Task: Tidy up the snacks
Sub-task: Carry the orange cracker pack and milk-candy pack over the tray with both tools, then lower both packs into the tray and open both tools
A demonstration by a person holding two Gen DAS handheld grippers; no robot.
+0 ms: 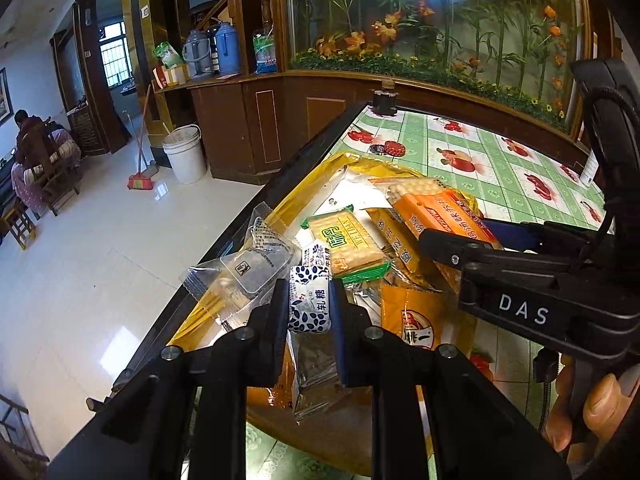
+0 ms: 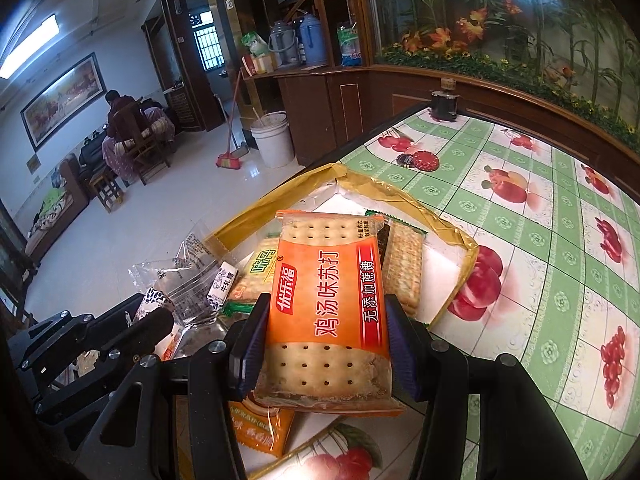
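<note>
Both hands loaded, sorting mid-way. Left gripper clamped on small blue-and-white patterned nougat candy; right gripper grasping orange soda-cracker packet. Ahead and below both: yellow-rimmed shallow cardboard tray (already holding several packets); clear-wrapped snacks left of the left gripper remain unsorted.

left gripper angled downward, jaws clamped on a small candy packet, right gripper tilted downward, pads squeezing an orange cracker pack between the fingers

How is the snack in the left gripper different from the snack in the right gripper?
The nougat candy is small, white with dark blue leaf print; the soda cracker pack is large, flat, orange. The left gripper is nearly shut, the right gripper wider. Both are held over the yellow tray.
</note>
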